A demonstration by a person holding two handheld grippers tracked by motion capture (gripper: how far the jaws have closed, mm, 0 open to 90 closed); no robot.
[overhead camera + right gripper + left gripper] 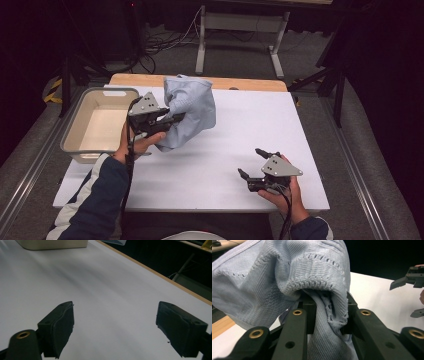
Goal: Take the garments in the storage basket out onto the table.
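Right gripper (252, 164) idle, left gripper (167, 119) carrying the cloth (192, 112) beside the bin (75, 135).

High view: near the table's (215, 170) front edge the right gripper rests with jaws spread and empty, well apart from the cloth; the left one pinches the pale blue cloth, which hangs bunched above the table just right of the bin, so the bin lies to the left of the load and the left hand is the nearer.
Left gripper view: black jaws clamp a knitted fold of cloth (287, 282), the rest draped over them.
Right gripper view: its jaws stand wide over bare table (112, 302), the bin (53, 244) far ahead.
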